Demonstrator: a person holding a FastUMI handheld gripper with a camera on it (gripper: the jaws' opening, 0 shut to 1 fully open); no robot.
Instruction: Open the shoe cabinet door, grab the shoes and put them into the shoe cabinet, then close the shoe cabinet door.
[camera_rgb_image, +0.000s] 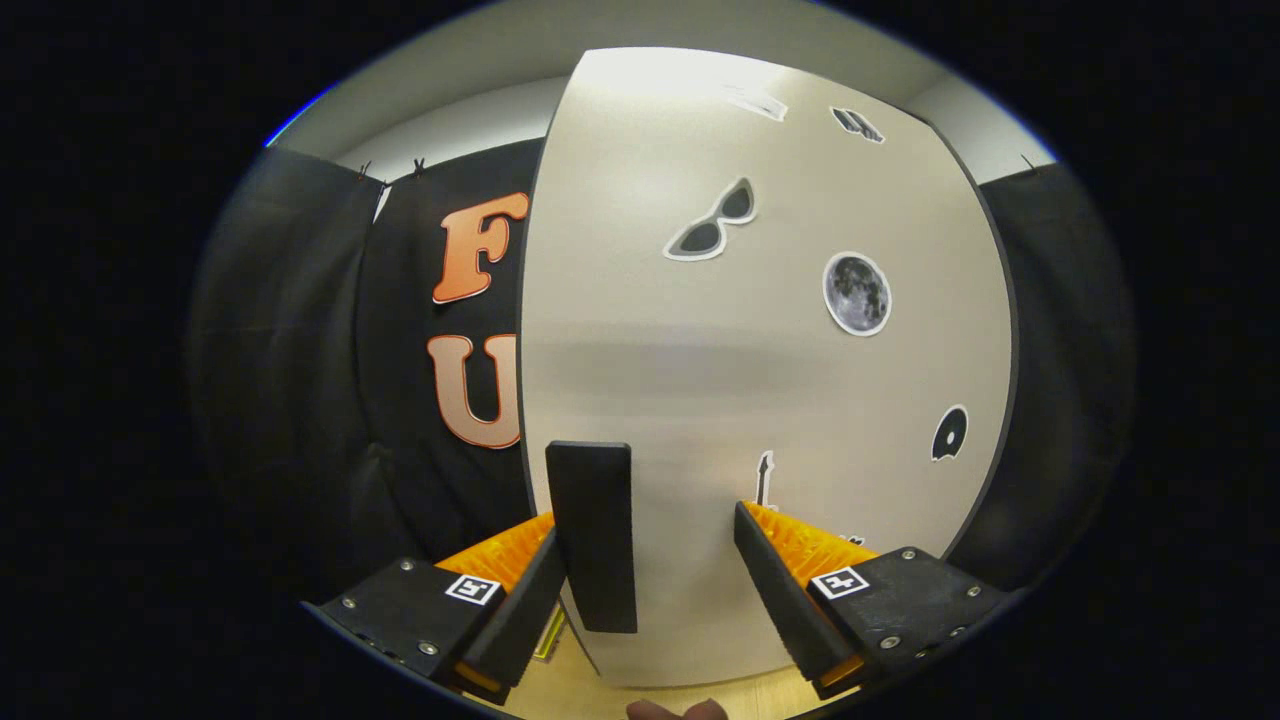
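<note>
Jaws (650, 560) spread wide, gripping nothing, with the door's dark handle (592, 535) standing between them, close against my left finger (520, 610). I'm lined up to clamp it and swing the pale cabinet door (740, 380). From here the door seems closed, though I can't be sure.

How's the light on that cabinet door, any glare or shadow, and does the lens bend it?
Gripper view: glare washes out the top of the cabinet door, and a soft grey shadow band crosses its middle; the fisheye bows the door's straight edges outward; the moon sticker stays sharp; the open gripper has the black handle between its fingers, against one finger, clear of the other.
</note>
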